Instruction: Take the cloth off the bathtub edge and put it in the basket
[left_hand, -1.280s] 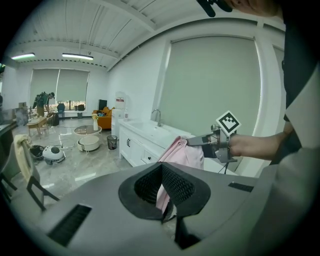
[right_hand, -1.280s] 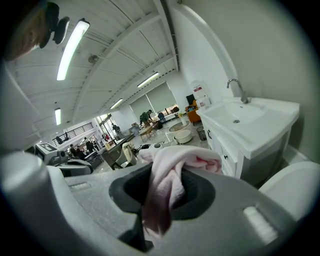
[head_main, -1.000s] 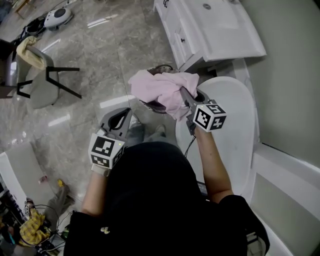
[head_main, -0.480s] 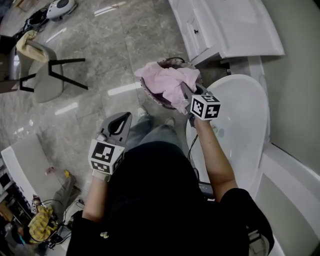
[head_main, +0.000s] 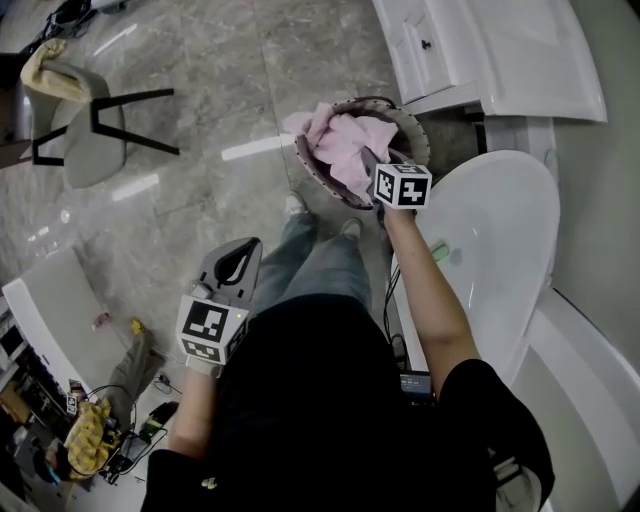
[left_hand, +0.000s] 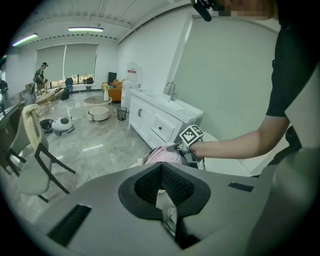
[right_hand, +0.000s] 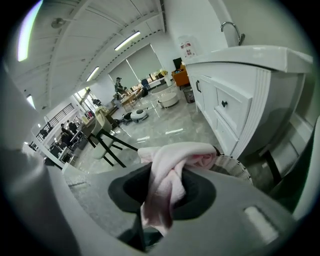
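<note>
In the head view, the right gripper reaches down into the round basket beside the bathtub. The pink cloth is bunched inside the basket, and the left gripper hangs over the floor. In the left gripper view its jaws are pressed together on nothing. In the right gripper view the jaws are clamped on the cloth (a fold hangs between them).

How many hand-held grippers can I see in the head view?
2. The left gripper is low at the left, over the floor, holding nothing. The right gripper is at the basket, shut on the pink cloth. None seems hidden.
</note>
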